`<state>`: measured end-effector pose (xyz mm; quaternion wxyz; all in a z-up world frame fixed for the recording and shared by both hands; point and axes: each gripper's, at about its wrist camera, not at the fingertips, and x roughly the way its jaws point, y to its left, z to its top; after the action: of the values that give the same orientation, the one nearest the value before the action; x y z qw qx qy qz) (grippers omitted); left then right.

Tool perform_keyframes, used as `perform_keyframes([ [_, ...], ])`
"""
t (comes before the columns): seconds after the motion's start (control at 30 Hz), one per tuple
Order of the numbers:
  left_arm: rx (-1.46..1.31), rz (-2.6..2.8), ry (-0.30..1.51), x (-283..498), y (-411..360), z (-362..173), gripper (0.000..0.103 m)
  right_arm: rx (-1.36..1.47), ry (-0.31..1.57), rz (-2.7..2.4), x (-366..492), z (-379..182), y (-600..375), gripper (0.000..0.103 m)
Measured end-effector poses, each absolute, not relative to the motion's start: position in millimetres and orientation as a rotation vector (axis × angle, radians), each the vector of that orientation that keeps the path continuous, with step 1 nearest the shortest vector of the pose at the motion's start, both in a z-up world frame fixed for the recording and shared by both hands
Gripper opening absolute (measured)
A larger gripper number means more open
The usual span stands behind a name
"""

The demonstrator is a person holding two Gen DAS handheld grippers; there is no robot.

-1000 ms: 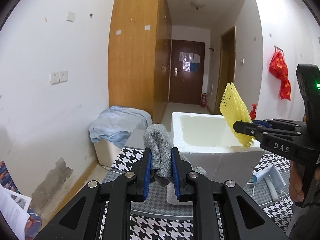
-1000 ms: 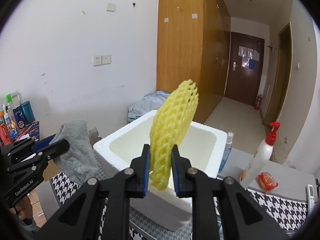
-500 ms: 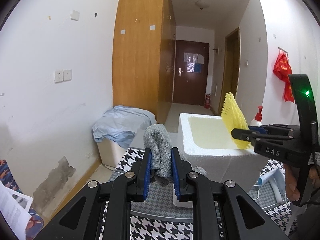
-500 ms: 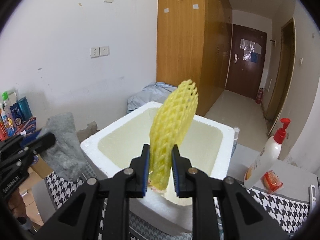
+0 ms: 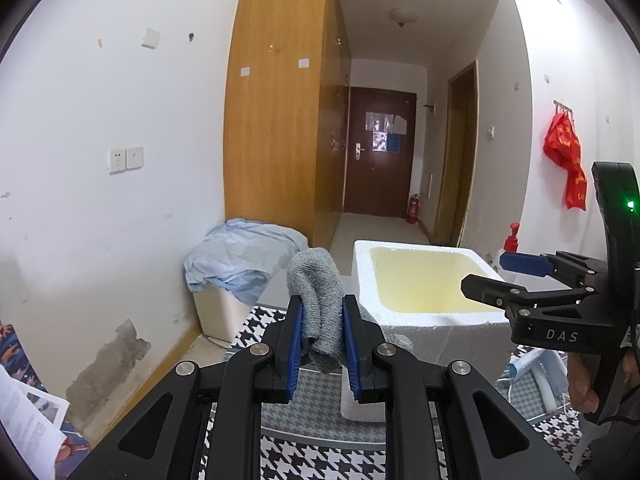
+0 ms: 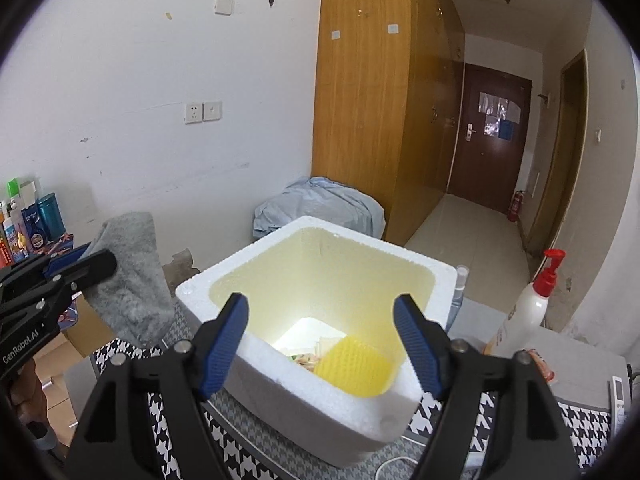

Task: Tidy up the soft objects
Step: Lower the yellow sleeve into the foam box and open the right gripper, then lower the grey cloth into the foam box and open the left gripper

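Observation:
My left gripper (image 5: 322,340) is shut on a grey knitted cloth (image 5: 318,292) and holds it up left of the white foam box (image 5: 432,334). The cloth also shows in the right wrist view (image 6: 130,264), hanging from the left gripper (image 6: 86,266). My right gripper (image 6: 322,342) is open and empty above the foam box (image 6: 280,384). A yellow foam net (image 6: 354,366) lies inside the box on other items. In the left wrist view the right gripper (image 5: 492,276) hangs open over the box's right side.
The box stands on a houndstooth cloth (image 6: 588,424). A white pump bottle with a red top (image 6: 524,312) and a small spray bottle (image 6: 458,290) stand to its right. A light blue sheet (image 5: 236,254) covers a bin by the wall. Bottles (image 6: 32,224) stand at far left.
My right gripper has opened and let go of the yellow foam net, which now lies in the box. The left gripper still holds the grey cloth.

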<state>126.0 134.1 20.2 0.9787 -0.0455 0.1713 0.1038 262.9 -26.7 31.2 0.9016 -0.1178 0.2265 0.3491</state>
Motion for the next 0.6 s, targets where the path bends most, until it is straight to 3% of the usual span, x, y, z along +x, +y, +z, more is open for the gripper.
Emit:
perform_keyframes([
  [0.6, -0.087, 0.125, 0.335, 144.5, 117.9, 38.6, 0.02, -0.211, 0.449, 0.689, 247.8, 36.3, -58.1, 0.079],
])
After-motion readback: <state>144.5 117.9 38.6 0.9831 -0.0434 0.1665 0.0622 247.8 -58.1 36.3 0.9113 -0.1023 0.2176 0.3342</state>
